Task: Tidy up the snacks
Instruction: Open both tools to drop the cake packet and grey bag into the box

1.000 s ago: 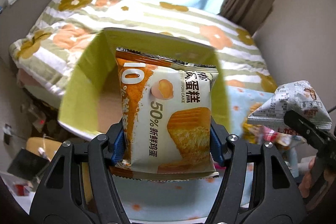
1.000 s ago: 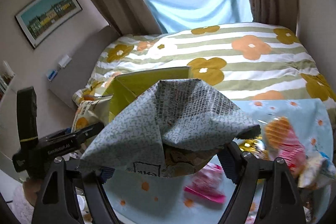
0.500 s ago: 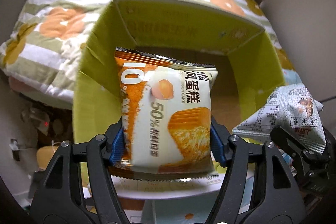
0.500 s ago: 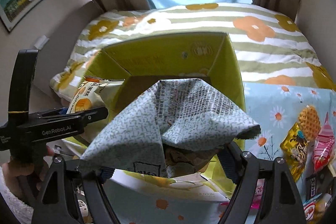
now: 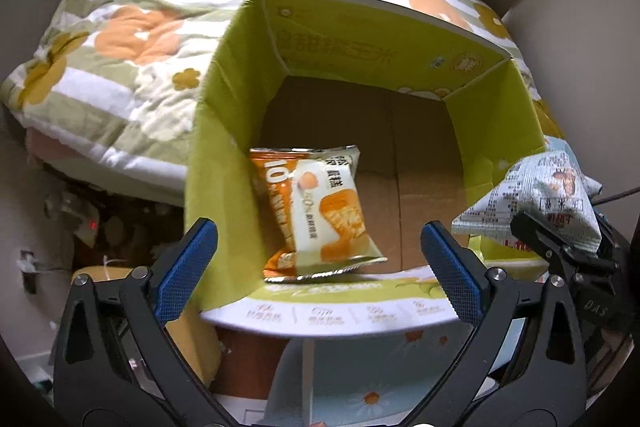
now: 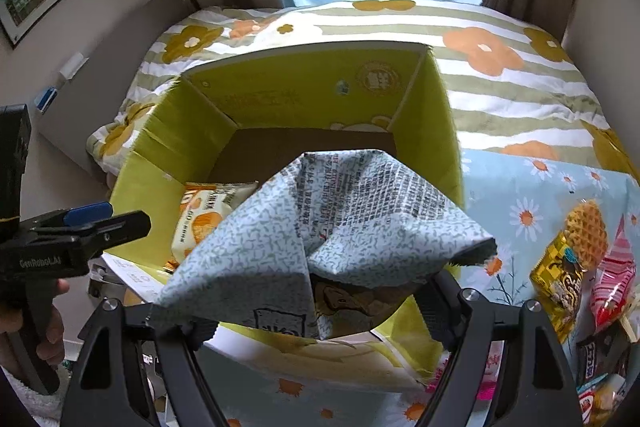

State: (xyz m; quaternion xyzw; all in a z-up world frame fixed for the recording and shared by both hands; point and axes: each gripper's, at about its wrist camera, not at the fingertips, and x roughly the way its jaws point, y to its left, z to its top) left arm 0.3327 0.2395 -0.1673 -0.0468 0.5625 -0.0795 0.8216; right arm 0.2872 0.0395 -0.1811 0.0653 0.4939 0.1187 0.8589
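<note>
left wrist view, cake packet [image 5: 320, 215] lying in box [image 5: 224, 131] beyond left hand-held gripper [image 5: 318, 267], jaws just opened wide

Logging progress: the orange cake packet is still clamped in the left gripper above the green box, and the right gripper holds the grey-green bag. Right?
Not quite. The left gripper has just opened; the left wrist view shows the cake packet lying loose inside the green box. The right gripper does hold the grey-green bag.

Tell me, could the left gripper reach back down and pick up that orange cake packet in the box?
Probably yes. The left gripper has just been opening and stands wide above the cardboard box, whose top is open. The cake packet lies loose on the floor, nothing over it. The right gripper, holding a grey packet, stays aside.
</note>
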